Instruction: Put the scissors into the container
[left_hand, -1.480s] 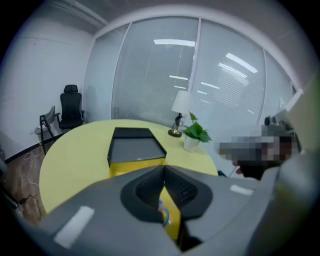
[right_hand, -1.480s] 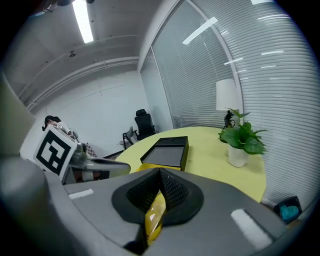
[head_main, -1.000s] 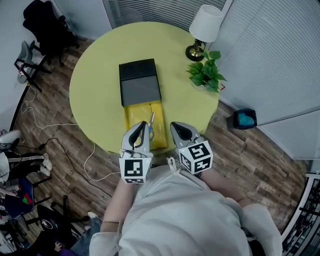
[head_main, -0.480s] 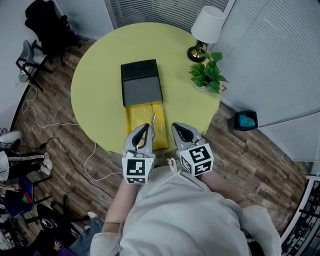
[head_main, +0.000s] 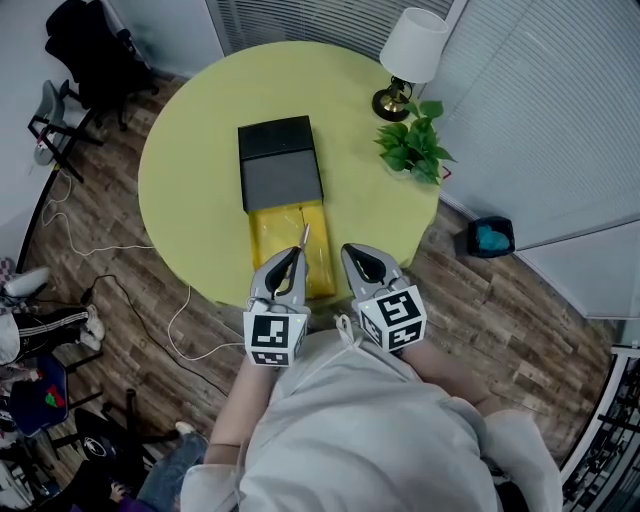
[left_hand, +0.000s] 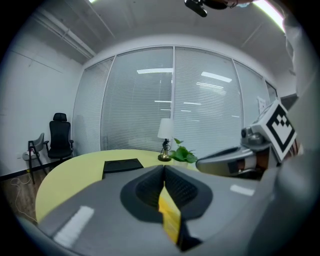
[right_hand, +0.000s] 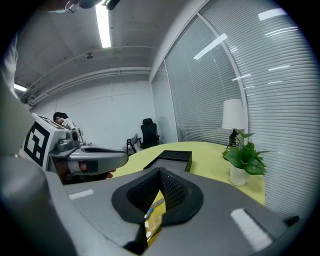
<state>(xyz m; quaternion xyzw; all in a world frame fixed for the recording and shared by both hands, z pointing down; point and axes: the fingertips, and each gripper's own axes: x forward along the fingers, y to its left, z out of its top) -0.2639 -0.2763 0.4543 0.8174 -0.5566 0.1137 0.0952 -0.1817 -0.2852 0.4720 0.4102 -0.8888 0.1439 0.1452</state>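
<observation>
Evidently late in the task: the scissors (head_main: 304, 238) lay inside the yellow open section (head_main: 272, 228) of the container (head_main: 280, 160), blade tip pointing toward the black covered part (head_main: 278, 140), handles hidden in the head view behind the left claw (head_main: 295, 256). The container sat on the round table (head_main: 185, 170) with its yellow end toward the person. Left claw: jaws pressed together, nothing between them. Right claw (head_main: 351, 252): jaws likewise together and empty; in the right gripper view only the yellow section and a blue scissor handle showed below, through the gap behind the tips. Both claws hovered side by side over the near table edge, close to the person's body, neither gripping the scissors. Judged status: placement and release done; whether the container was meant to be closed afterwards could not be told, and otherwise nothing appeared left
</observation>
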